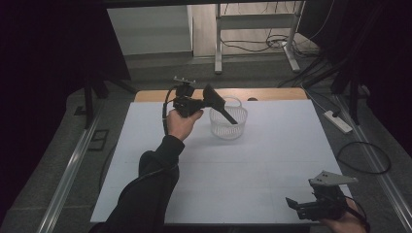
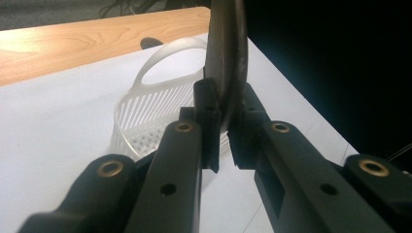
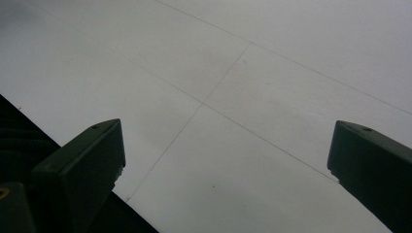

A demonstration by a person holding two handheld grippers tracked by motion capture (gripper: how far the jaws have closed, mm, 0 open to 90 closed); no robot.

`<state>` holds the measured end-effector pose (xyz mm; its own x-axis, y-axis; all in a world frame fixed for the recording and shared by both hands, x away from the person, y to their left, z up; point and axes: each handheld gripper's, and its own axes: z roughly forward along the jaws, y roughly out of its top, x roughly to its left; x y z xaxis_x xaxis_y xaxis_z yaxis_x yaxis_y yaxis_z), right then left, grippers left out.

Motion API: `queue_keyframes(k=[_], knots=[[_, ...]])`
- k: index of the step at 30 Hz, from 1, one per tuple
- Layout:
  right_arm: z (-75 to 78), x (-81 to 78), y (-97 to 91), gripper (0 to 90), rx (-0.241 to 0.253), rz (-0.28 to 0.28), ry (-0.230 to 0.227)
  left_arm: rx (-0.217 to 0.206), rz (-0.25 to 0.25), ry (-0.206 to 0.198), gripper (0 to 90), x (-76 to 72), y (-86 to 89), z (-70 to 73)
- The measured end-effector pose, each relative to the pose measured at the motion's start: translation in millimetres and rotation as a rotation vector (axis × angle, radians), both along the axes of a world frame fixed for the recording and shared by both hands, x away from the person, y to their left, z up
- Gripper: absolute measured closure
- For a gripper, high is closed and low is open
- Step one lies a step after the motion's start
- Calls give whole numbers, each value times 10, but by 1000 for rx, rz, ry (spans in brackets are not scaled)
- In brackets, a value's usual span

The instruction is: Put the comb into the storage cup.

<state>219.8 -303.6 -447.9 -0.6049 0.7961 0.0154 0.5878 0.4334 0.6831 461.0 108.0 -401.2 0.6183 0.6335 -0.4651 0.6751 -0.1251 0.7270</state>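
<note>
High view shows your left gripper (image 1: 206,99) with its fingers clamped on a dark flat utensil (image 1: 221,107), its tip angled into the white basket (image 1: 228,124) on the table (image 1: 243,165). Lowering and release remain. Your right gripper (image 1: 303,206) idles, fingers apart.

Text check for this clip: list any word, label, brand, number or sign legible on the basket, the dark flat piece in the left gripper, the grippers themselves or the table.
None: no readable text in any of the three views.
White basket: plain slotted plastic, no label.
Dark flat piece clamped in the left gripper: unmarked.
Right gripper: jaws open, bare black.
White table: only thin seam lines.
</note>
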Motion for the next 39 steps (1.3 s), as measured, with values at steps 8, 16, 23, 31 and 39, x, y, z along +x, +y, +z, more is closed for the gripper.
queue_keyframes(k=[8,16,23,31,39], knots=[[0,-1,-1,8,0,2,0,-3,11,5,833,10,-35,-77],[-2,1,1,12,-2,3,2,-13,16,14,833,15,-63,-192],[-2,0,3,14,-2,3,3,-16,27,25,833,26,-76,-295],[-7,3,13,16,-12,10,5,-54,34,46,832,40,-97,-418],[-8,7,13,17,-11,9,11,-88,57,68,829,53,-40,-502]])
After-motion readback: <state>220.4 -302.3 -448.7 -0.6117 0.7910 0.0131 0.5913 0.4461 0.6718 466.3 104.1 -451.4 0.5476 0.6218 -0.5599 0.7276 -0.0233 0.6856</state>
